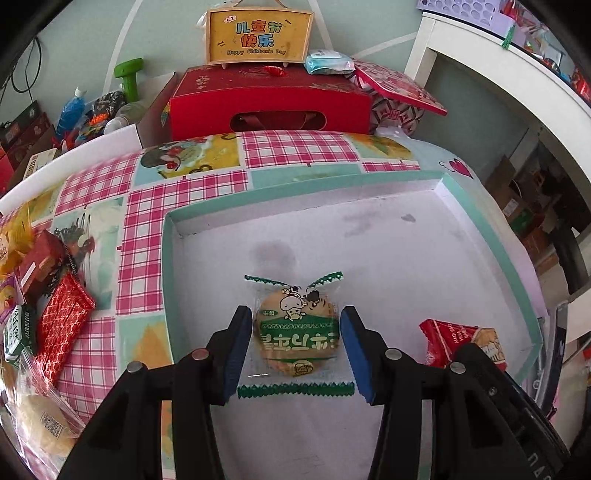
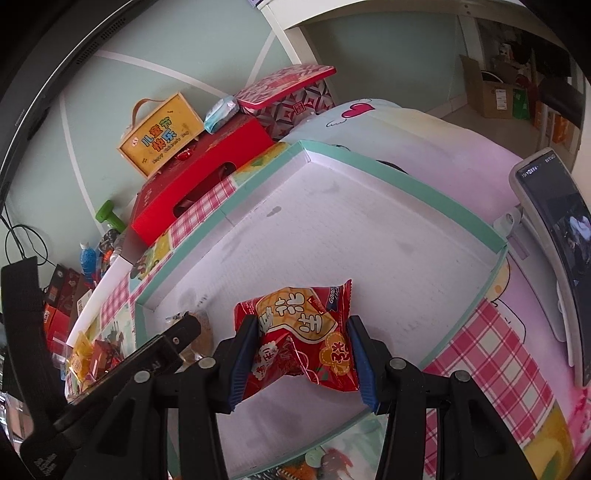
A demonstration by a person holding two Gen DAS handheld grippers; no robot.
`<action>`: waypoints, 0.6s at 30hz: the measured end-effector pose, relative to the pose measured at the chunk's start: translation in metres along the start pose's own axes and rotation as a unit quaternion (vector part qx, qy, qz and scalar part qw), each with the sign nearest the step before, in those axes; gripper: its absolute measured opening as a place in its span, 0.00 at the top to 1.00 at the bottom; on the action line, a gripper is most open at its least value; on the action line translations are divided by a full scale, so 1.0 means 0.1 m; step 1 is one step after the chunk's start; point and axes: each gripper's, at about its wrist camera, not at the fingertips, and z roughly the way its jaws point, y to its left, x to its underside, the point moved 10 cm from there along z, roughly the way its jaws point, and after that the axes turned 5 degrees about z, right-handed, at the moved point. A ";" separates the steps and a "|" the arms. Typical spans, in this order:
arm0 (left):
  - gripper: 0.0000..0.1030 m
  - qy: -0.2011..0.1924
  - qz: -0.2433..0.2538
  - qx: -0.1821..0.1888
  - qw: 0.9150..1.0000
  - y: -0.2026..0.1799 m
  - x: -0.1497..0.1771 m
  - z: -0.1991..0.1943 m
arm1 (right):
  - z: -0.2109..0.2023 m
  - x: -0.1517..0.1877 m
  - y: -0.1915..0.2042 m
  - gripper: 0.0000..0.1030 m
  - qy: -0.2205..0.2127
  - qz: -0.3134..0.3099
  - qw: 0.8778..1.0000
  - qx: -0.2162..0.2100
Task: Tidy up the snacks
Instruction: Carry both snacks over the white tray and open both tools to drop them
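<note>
A shallow white tray with a mint-green rim (image 1: pixel 491 243) lies on the patterned tablecloth. In the left wrist view my left gripper (image 1: pixel 295 332) is open around a round cake in a clear green-edged wrapper (image 1: pixel 297 338) that lies on the tray floor; there are small gaps between pads and wrapper. In the right wrist view my right gripper (image 2: pixel 301 350) is shut on a red snack packet (image 2: pixel 301 339), crumpled between the blue pads, just above the tray (image 2: pixel 436 199). The red packet (image 1: pixel 458 341) also shows at right in the left wrist view.
Loose snacks lie left of the tray: a red foil packet (image 1: pixel 62 328), small boxes and a clear-wrapped cake (image 1: pixel 40 424). A red gift box (image 1: pixel 269 99) and a yellow sign (image 1: pixel 258 35) stand behind the table. A phone on a stand (image 2: pixel 554 251) is at right.
</note>
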 end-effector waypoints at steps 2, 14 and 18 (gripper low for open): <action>0.51 -0.001 -0.002 0.001 1.000 0.01 0.01 0.02 | 0.00 0.01 0.01 0.50 0.001 -0.002 1.000 0.001; 0.50 0.007 -0.035 -0.024 0.999 0.44 0.19 -0.04 | 0.02 0.07 0.10 0.50 0.011 -0.021 1.000 -0.001; 0.50 0.010 -0.048 -0.032 0.998 0.65 0.27 -0.09 | 0.03 0.09 0.18 0.50 0.014 -0.033 0.999 -0.004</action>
